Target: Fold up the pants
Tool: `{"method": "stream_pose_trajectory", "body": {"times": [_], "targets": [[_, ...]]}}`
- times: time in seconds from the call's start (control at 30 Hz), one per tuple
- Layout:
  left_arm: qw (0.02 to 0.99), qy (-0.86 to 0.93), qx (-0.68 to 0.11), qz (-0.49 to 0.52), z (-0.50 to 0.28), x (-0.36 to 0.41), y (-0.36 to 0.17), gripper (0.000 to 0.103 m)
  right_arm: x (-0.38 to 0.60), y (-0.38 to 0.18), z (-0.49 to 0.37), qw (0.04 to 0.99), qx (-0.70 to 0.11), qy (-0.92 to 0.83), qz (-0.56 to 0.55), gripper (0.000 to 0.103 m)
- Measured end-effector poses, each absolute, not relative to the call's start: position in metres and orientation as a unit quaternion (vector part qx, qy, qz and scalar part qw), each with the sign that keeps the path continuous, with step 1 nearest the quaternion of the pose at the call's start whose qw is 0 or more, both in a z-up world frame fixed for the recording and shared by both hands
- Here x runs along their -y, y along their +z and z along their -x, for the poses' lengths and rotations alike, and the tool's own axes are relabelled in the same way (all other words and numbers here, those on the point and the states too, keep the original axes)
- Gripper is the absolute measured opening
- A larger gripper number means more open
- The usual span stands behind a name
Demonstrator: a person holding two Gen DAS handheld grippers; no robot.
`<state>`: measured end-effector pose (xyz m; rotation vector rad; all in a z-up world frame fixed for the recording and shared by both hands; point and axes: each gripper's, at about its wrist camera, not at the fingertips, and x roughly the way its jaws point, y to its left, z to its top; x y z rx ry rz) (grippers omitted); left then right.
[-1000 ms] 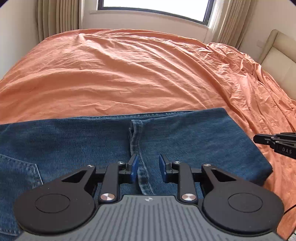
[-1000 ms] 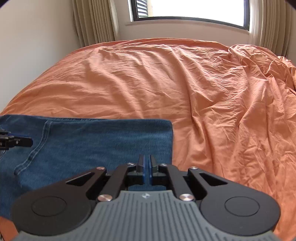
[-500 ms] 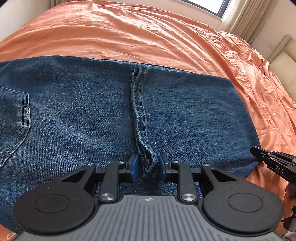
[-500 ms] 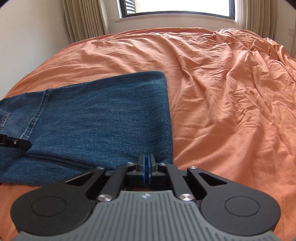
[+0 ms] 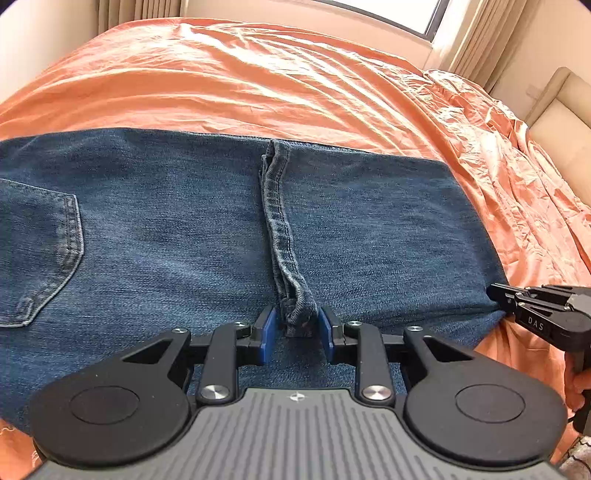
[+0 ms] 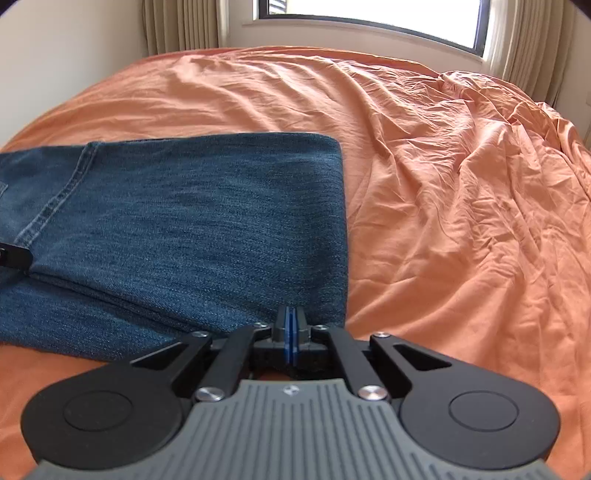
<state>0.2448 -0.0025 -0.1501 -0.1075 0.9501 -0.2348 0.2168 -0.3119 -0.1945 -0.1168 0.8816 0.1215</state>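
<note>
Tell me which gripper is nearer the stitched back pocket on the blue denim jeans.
Left. The left gripper straddles the jeans' hem band mid-garment, the back pocket off to its left. The right gripper sits at the jeans' far right folded edge, farther from it.

One pair of jeans [image 5: 184, 236], one back pocket [image 5: 40, 254], two grippers: left gripper [image 5: 295, 332], right gripper [image 6: 290, 325], one orange bedspread [image 6: 443, 184], one window [image 6: 369, 14].

Jeans [image 5: 177, 236] run off the left wrist view's edge at nine o'clock, pocket [image 5: 37, 254] clipped. At three o'clock, only fingertips of the hand [image 5: 576, 384] show. Right gripper [image 6: 290, 325] hides the jeans' corner.
</note>
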Motion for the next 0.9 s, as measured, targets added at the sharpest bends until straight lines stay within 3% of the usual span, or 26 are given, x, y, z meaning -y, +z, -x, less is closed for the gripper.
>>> {"method": "stream_pose_trajectory", "body": {"times": [0.1, 0.17, 0.23, 0.4, 0.6, 0.7, 0.8, 0.9], "targets": [[0.887, -0.095, -0.450, 0.055, -0.237, -0.011, -0.130, 0.032, 0.297, -0.171, -0.220, 0.893, -0.431, 0.073, 0.108, 0.003], [0.883, -0.099, -0.447, 0.104, -0.232, -0.032, -0.114, 0.032, 0.287, -0.151, -0.217, 0.893, -0.418, 0.110, 0.126, 0.024], [0.880, -0.100, -0.441, 0.148, -0.229, -0.053, -0.100, 0.033, 0.272, -0.136, -0.216, 0.887, -0.413, 0.143, 0.151, 0.032], [0.891, -0.030, -0.406, 0.201, -0.219, -0.111, -0.067, 0.051, 0.220, -0.110, -0.220, 0.866, -0.407, 0.213, 0.199, 0.036], [0.888, 0.051, -0.393, 0.233, -0.217, -0.180, -0.062, 0.053, 0.164, -0.106, -0.237, 0.847, -0.403, 0.256, 0.233, 0.040], [0.884, 0.083, -0.388, 0.249, -0.218, -0.212, -0.069, 0.060, 0.140, -0.111, -0.249, 0.837, -0.404, 0.269, 0.252, 0.040], [0.867, 0.094, -0.379, 0.308, -0.215, -0.249, -0.084, 0.068, 0.123, -0.115, -0.261, 0.831, -0.406, 0.277, 0.259, 0.039], [0.847, 0.106, -0.362, 0.374, -0.205, -0.283, -0.105, 0.068, 0.111, -0.121, -0.276, 0.827, -0.411, 0.274, 0.269, 0.038]]}}
